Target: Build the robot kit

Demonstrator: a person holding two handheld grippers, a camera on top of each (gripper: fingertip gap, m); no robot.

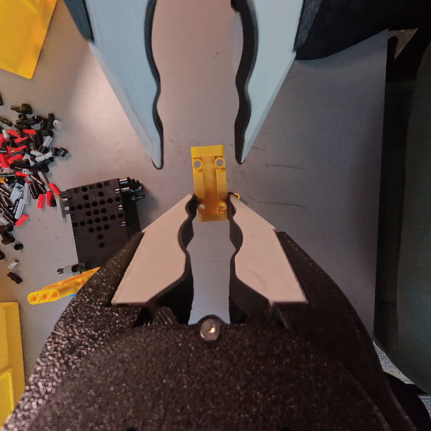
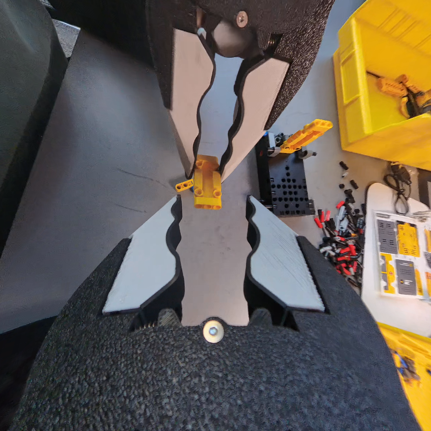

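So the left gripper (image 1: pixel 211 196) is clamped on the near end of a yellow building-block panel (image 1: pixel 209 179), pinning it by both sides just above the grey table (image 1: pixel 314 163). Facing it, the right gripper (image 2: pixel 213 197) hangs with its jaws spread wide, tips just beside the panel's far end but not touching. Off to the side sit a black perforated block (image 1: pixel 98 214), a messy pile of red, black and grey pins (image 1: pixel 23 163), a yellow beam (image 1: pixel 60 289) and a yellow bin (image 2: pixel 377 88).

Both wrist cams sit close above the table (image 1: pixel 326 163), angled down, facing each other. They share the yellow part (image 1: pixel 211 184) mid-table.
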